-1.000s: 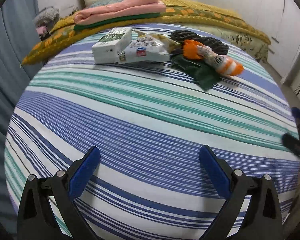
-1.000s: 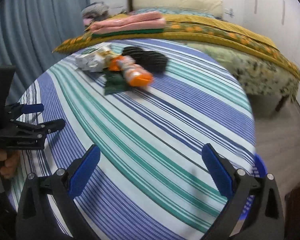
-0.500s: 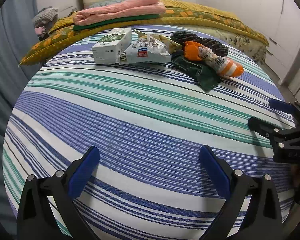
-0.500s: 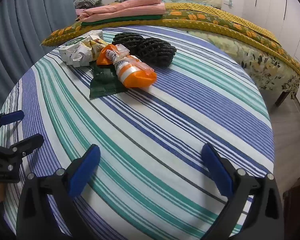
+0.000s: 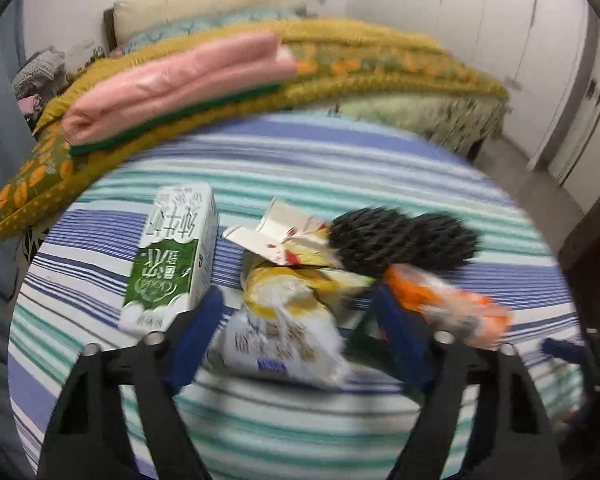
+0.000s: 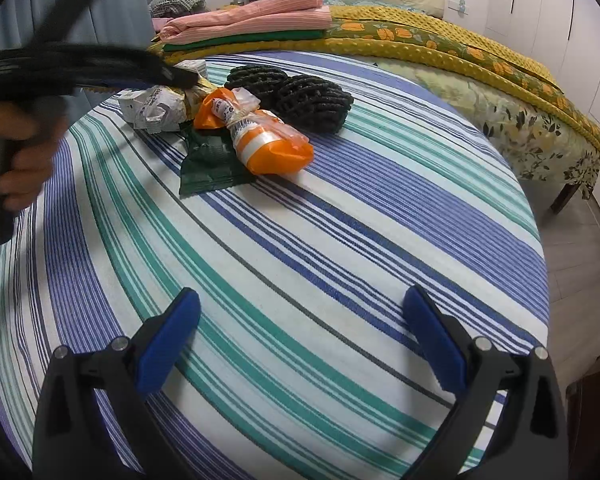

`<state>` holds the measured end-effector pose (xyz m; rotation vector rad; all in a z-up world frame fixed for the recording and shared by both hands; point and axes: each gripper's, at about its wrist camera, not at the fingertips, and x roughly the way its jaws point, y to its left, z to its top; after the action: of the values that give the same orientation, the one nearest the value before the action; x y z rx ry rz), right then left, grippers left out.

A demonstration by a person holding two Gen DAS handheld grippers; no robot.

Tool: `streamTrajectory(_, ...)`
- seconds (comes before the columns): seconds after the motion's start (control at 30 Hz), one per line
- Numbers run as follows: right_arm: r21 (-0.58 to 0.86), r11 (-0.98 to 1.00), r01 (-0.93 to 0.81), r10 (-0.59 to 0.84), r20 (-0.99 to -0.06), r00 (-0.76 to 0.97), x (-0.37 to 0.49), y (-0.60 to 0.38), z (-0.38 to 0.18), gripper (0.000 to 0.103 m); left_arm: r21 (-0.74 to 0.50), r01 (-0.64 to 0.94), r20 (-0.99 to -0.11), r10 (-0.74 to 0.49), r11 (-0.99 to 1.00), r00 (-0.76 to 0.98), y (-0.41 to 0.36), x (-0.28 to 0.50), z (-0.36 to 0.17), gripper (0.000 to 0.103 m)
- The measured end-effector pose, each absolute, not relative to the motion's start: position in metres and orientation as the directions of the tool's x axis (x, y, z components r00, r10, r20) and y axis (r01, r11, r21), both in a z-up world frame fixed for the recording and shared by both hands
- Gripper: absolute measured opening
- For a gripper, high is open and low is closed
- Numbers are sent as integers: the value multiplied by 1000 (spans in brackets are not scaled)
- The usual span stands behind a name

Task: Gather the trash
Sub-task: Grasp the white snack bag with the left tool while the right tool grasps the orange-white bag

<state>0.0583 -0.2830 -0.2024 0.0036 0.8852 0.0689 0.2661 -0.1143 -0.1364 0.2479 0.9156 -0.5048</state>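
A heap of trash lies on the striped round table (image 6: 340,240). In the left wrist view my open left gripper (image 5: 296,320) straddles a crumpled white and yellow snack bag (image 5: 284,336). A green and white milk carton (image 5: 172,256) lies to its left, torn paper packaging (image 5: 284,236) behind it, an orange and white wrapper (image 5: 448,304) to its right. In the right wrist view the orange wrapper (image 6: 260,136) lies on a dark green packet (image 6: 208,164), and the left gripper (image 6: 100,68) hangs over the white bag (image 6: 156,108). My right gripper (image 6: 300,340) is open and empty above bare cloth.
Two black mesh foam nets (image 6: 296,96) lie behind the wrappers. A bed with a yellow blanket (image 6: 460,48) and folded pink cloth (image 6: 252,16) stands beyond the table. Grey curtains (image 6: 100,0) hang at the left. White cupboards (image 6: 560,12) line the right wall.
My left gripper has moved forward fast across the table to the trash heap and now straddles the snack bag. My right gripper has shifted a little closer to the heap.
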Motion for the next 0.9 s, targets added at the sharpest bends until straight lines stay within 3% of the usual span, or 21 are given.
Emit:
streamTrajectory(0.07, 31, 998, -58, 61, -773, 631, 58, -283, -202, 98, -26, 513, -826, -308, 858, 473, -116, 275, -149, 68)
streamTrajectory(0.27, 32, 998, -58, 61, -773, 631, 58, -283, -203, 98, -11, 504, -808, -305, 864, 504, -106, 261, -148, 45)
streamTrajectory(0.47, 31, 998, -58, 60, -774, 631, 58, -282, -203, 98, -19, 444, -778, -292, 896, 556, -58, 201, -124, 44)
streamTrajectory(0.63, 31, 998, -57, 60, -774, 631, 58, -282, -203, 98, -21, 413, -797, -265, 911, 543, -20, 148, -140, 46)
streamTrajectory(0.73, 31, 998, -57, 60, -774, 631, 58, -282, -203, 98, -15, 403, -789, -258, 915, 557, -12, 131, -152, 58)
streamTrajectory(0.8, 31, 998, -57, 60, -774, 631, 58, -282, -203, 98, 0, 397, -783, -247, 918, 571, -12, 126, -159, 84)
streamTrajectory(0.9, 32, 998, -56, 60, -774, 631, 58, -282, -203, 98, 18, 394, -798, -224, 919, 559, -14, 127, -170, 89)
